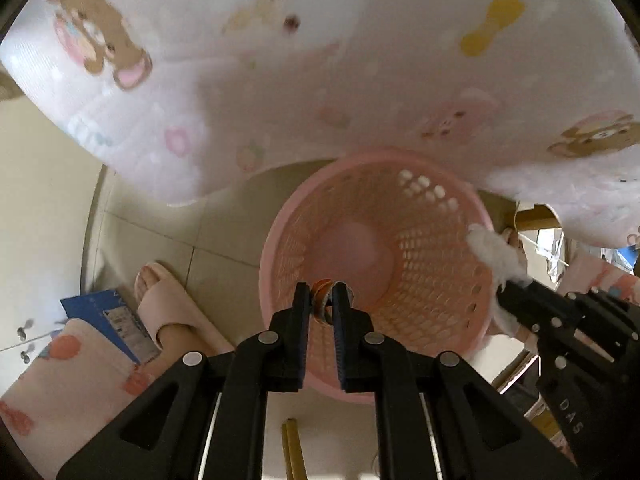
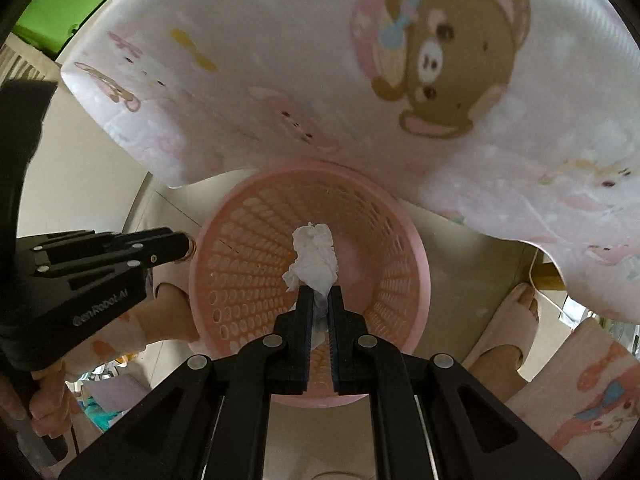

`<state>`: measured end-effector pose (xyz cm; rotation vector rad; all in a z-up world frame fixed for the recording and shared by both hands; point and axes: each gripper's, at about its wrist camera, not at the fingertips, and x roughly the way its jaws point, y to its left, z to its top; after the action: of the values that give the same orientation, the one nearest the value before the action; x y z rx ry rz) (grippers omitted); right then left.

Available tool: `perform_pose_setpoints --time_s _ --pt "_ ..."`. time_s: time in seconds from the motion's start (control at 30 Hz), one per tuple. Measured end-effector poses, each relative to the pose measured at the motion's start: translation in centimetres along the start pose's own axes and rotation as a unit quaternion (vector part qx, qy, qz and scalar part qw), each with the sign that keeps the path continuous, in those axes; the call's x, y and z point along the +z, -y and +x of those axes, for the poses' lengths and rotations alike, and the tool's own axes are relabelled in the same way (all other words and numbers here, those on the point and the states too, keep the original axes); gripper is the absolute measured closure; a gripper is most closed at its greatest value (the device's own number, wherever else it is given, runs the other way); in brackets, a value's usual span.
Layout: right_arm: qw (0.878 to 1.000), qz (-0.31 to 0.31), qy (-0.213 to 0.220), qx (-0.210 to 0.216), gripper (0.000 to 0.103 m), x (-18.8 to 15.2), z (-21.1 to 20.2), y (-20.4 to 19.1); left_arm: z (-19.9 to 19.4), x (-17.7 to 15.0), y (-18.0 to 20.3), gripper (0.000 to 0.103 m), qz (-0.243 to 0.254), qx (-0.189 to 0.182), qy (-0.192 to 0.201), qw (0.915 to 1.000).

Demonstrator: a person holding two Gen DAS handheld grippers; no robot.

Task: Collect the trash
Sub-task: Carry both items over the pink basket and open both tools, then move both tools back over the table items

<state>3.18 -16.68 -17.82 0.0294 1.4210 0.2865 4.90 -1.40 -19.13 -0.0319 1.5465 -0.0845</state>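
A pink perforated basket [image 1: 436,248] [image 2: 400,240] stands on the tiled floor below both grippers. My left gripper [image 1: 322,292] points down over its near rim, shut on a small round orange-brown piece of trash [image 1: 321,302]. From the right wrist view that gripper [image 2: 188,246] shows at the basket's left rim. My right gripper [image 2: 319,290] hangs above the basket's mouth, shut on a crumpled white tissue [image 2: 314,258]. The left wrist view shows the same tissue [image 1: 496,254] at the basket's right rim, sticking out of the right gripper [image 1: 508,286].
A table with a cartoon bear cloth [image 1: 280,80] [image 2: 320,80] overhangs the basket's far side. A person's feet in beige slippers [image 1: 168,304] [image 2: 508,332] stand on either side. A blue packet [image 1: 108,320] lies by the left foot.
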Motion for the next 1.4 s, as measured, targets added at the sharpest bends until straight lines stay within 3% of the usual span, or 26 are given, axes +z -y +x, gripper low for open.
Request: perform_pose_setpoints --time_s 0.17,0.2,0.3,0.33,0.37,0.43,0.57,0.73,0.87,1.1,1.23,1.4 --pt "1.0 -0.006 -0.006 -0.01 0.095 -0.1 0.8 -0.2 0.8 0.0 -0.6 0.091 -0.004 -0.009 -0.012 0.9999" --pt "1.0 -0.007 -0.007 -0.009 0.095 -0.1 0.8 -0.1 0.9 0.0 -0.5 0.086 -0.001 -0.004 -0.012 0.9999" --pt "1.0 -0.009 -0.008 -0.008 0.085 -0.3 1.0 0.1 0.8 -0.2 -0.4 0.054 -0.001 0.004 -0.011 0.9999" --pt "1.0 -0.005 -0.011 -0.011 0.073 -0.3 0.9 0.1 0.7 -0.1 -0.4 0.045 -0.003 0.006 -0.009 0.9999" --pt "1.0 0.002 -0.006 -0.014 0.056 -0.3 0.9 0.3 0.4 0.0 -0.5 0.043 -0.005 0.007 -0.006 0.9999" --pt "1.0 0.018 0.001 -0.01 0.039 -0.4 0.6 0.7 -0.2 0.2 -0.9 0.038 -0.012 0.007 0.004 0.9999" --pt "0.999 0.032 0.011 -0.023 0.025 -0.2 0.1 1.5 -1.5 0.5 -1.2 0.028 -0.018 0.013 0.024 0.9995" --pt "0.998 0.054 0.016 -0.022 0.022 0.1 -0.4 2.2 -3.5 0.7 -0.9 0.024 -0.009 0.019 0.057 0.9981" --pt "0.997 0.059 0.036 -0.026 0.022 0.2 -1.8 2.4 -6.1 0.4 -0.5 0.024 0.006 0.045 0.111 0.9928" --pt "0.991 0.033 0.125 -0.027 0.022 0.1 -7.5 0.9 -12.9 -0.6 -1.7 0.018 -0.029 0.043 0.263 0.9635" --pt "0.978 0.006 0.203 -0.041 0.018 -0.5 -12.2 -0.1 -14.6 -0.3 -2.5 0.015 -0.046 0.056 0.295 0.9528" --pt "0.965 -0.014 0.258 -0.05 0.017 -0.1 -15.9 -0.5 -17.2 1.4 -2.6 0.015 -0.071 0.062 0.317 0.9437"
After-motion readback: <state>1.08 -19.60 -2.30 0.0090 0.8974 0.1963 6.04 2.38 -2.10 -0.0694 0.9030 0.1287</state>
